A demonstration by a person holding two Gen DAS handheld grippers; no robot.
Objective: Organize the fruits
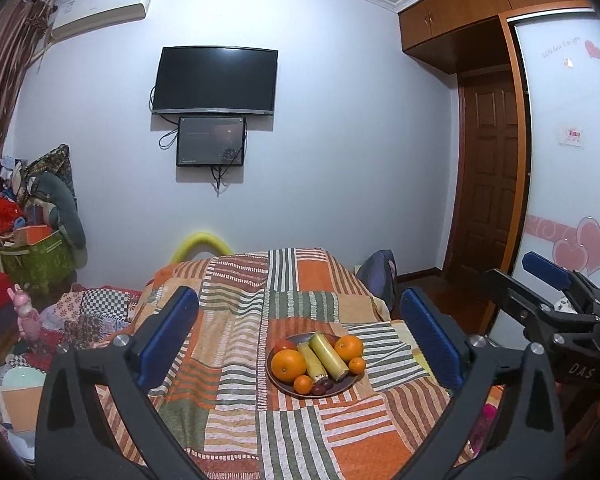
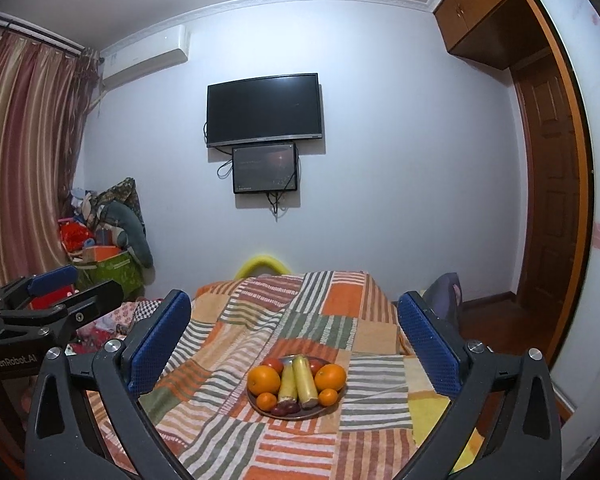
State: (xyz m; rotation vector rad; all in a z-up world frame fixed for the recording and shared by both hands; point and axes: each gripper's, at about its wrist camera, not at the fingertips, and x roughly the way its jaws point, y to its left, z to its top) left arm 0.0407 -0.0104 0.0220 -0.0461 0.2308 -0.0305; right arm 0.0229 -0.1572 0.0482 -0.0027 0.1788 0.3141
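A dark round plate (image 1: 287, 389) sits on a striped patchwork cloth (image 1: 291, 432) and holds fruit: two large oranges (image 1: 288, 365), two small tangerines (image 1: 302, 384), two yellow-green cane pieces (image 1: 332, 356), a red fruit (image 1: 283, 345) and dark grapes (image 1: 323, 387). The plate also shows in the right wrist view (image 2: 324, 412), with oranges (image 2: 263, 380) and cane pieces (image 2: 304, 382). My left gripper (image 1: 300, 336) is open and empty, held back from the plate. My right gripper (image 2: 295, 340) is open and empty, also held back from the plate.
The cloth covers a raised table (image 2: 340, 292). A wall TV (image 1: 215, 80) hangs behind. A pile of bags and toys (image 1: 35, 220) fills the left corner. A wooden door (image 1: 492, 168) and wardrobe (image 1: 572, 140) stand right. Each gripper shows in the other's view, the right in the left's (image 1: 548, 276).
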